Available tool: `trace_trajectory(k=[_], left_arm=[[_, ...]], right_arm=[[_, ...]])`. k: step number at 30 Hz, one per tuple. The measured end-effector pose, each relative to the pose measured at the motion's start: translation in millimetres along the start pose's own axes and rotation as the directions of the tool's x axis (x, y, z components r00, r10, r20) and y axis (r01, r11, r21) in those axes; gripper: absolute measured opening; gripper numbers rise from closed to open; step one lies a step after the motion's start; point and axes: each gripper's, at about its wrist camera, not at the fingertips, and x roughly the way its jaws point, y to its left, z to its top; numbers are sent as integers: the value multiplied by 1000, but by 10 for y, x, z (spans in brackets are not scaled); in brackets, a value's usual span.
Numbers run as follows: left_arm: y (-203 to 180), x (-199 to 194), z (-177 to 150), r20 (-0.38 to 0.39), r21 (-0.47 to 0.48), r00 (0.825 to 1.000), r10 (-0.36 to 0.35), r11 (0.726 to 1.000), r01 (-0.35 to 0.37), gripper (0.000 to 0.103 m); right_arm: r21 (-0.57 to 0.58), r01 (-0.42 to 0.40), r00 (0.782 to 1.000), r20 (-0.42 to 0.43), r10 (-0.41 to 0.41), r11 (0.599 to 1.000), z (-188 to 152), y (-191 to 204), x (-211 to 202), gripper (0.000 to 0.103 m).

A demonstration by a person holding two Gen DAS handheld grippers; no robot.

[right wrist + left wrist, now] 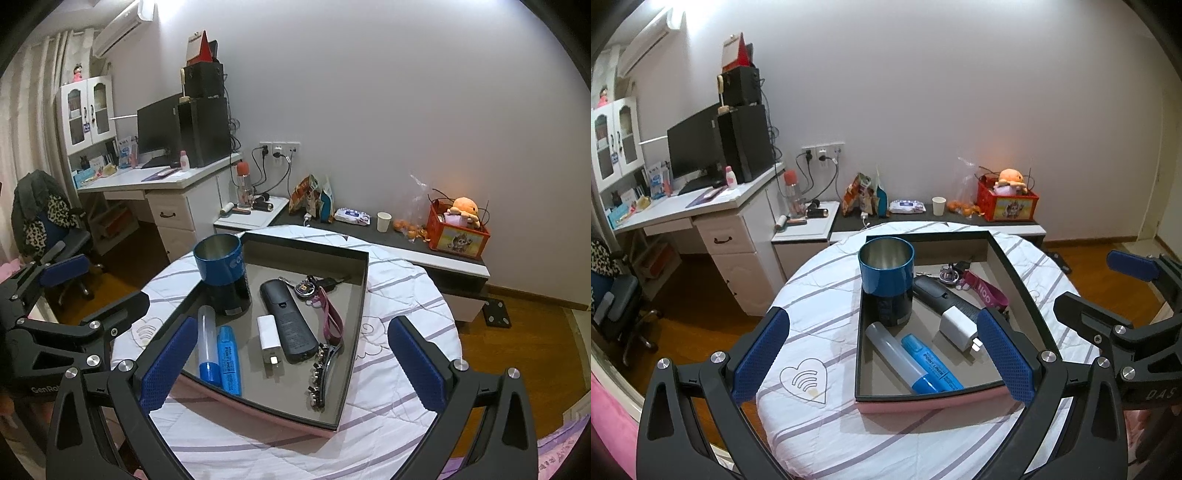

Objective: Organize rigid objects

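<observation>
Both tools (882, 354) (295, 363) gape above tray (364, 295).

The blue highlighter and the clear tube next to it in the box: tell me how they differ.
The blue highlighter is opaque blue all over with printed lettering; the clear tube is translucent and unmarked, blue only at its near end. The tube looks rounder and reaches further toward the blue cup; the highlighter looks flatter. Both lie flat, side by side, in the box at its left.
</observation>
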Motion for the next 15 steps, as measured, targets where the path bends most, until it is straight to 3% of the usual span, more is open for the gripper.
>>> trace_trajectory(k=[8, 15], left_arm=[[62, -398, 6, 112, -12, 993, 36, 999, -35, 103], [132, -865, -31, 233, -35, 968, 97, 995, -91, 103]], right_arm=[[-34, -48, 992, 119, 52, 998, 7, 157, -298, 103], [-72, -55, 973, 222, 70, 996, -8, 361, -596, 103]])
